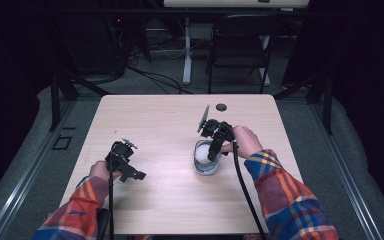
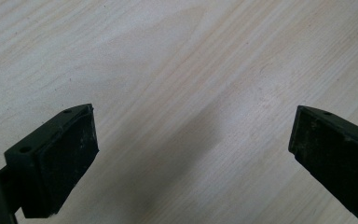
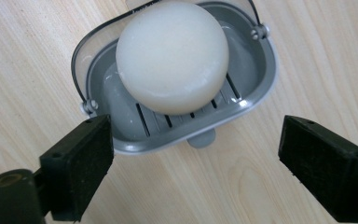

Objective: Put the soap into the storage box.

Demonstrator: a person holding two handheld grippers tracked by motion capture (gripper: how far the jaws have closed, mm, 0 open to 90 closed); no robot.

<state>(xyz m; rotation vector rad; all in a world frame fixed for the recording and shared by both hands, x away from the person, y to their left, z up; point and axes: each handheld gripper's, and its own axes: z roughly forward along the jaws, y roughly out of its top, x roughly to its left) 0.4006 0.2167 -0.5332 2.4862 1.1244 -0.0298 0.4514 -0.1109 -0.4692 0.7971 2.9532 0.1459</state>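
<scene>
Right gripper view: right tongs [image 3: 193, 163] spread apart above the soap [image 3: 172, 56] lying in its grey dish [image 3: 261, 79], gripping nothing. Left tongs [image 2: 191, 158] gape wide over bare table [image 2: 177, 70] near its left edge.

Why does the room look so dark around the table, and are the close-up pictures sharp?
High view: light falls on the table, the surroundings nearly black, the picture soft. Right gripper view: the soap and its grey dish are fairly sharp, with mild glare. Left gripper view: a soft shadow lies on the wood between the tool's pads.

High view overlooks whole table [image 1: 180, 200] from above; right gripper view sits close over the same soap dish [image 3: 256, 88].
</scene>
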